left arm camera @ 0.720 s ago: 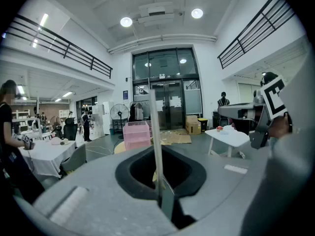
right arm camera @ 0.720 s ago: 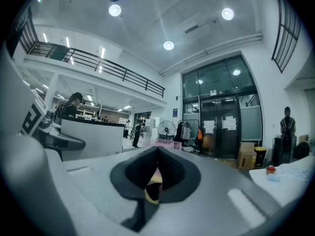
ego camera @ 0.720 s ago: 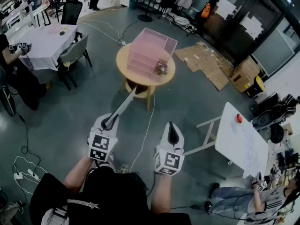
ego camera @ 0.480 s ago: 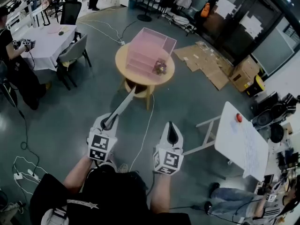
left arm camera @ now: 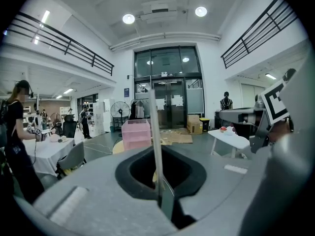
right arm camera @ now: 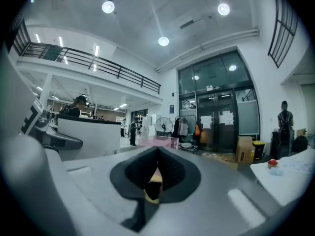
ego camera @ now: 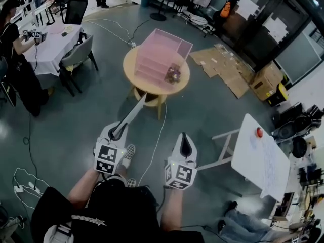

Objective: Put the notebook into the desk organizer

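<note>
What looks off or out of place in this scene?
Mainly clutter: flattened cardboard lies loose on the floor right of the table, and a cable trails from the table toward the person. The organizer sits upright on the table; the notebook is clamped edge-on in the left gripper. Nothing looks damaged.

Thin grey notebook [left arm camera: 156,132]: edge-on in left gripper view, cover unseen.
Small dark cluster [ego camera: 174,74] inside pink clear plastic desk organizer [ego camera: 158,54]: too small to identify.
Round wooden bench [ego camera: 132,65]: top largely covered by organizer.
</note>
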`<state>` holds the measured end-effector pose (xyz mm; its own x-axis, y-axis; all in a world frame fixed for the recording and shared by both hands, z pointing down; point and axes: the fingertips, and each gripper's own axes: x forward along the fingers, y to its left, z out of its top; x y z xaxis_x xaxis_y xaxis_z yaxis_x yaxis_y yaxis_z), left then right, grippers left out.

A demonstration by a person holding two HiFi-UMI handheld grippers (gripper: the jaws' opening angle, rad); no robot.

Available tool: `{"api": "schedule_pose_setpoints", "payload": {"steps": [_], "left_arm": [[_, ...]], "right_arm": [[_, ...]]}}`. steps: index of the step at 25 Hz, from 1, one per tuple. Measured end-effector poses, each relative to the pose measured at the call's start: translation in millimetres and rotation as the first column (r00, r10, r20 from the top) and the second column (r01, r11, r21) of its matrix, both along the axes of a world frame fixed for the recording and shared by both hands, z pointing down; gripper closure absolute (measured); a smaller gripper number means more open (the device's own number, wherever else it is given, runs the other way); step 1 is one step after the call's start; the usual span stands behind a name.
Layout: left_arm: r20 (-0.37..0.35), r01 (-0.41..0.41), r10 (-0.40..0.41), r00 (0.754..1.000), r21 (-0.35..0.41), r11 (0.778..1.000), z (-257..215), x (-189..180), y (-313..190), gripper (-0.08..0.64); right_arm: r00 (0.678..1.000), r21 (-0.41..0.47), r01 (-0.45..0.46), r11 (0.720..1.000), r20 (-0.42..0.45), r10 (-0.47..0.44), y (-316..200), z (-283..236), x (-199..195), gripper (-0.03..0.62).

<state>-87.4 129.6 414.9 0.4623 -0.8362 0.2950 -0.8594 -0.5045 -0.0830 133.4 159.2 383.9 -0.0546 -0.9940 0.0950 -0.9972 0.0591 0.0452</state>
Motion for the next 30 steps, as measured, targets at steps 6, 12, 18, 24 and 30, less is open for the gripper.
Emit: {"api": "schedule_pose_setpoints", "payload": {"steps": [6,12,18,24,30], "left_arm": [[0.003,-0.003,0.003,1.0,-0.021,1.0,11,15,-55,0.543],[0.0,0.0,0.0,1.0,-0.047,0.999,19,26,-116,0.543],[-0.002,0.0,0.0,1.0,-0.081,0.997,27,29,-172,0.543],[-0.072,-0.006,-0.007,0.997,-0.18,0.984,50,33,-216,0.543],[-0.306,-0.04,-0.079,0.949,-0.363,0.931,86,32,-251,0.543]], "right_arm": [[1.0,0.0,-0.003,1.0,0.013,0.003,-54,7,15,0.589],[1.0,-0.025,-0.009,1.0,0.009,0.009,-116,16,25,0.589],[1.0,-0.055,-0.015,0.998,0.012,0.016,-170,23,29,0.589],[1.0,-0.094,-0.015,0.995,0.02,0.017,-214,38,29,0.591],[0.999,-0.135,-0.026,0.991,0.015,0.028,-247,59,32,0.589]]}}
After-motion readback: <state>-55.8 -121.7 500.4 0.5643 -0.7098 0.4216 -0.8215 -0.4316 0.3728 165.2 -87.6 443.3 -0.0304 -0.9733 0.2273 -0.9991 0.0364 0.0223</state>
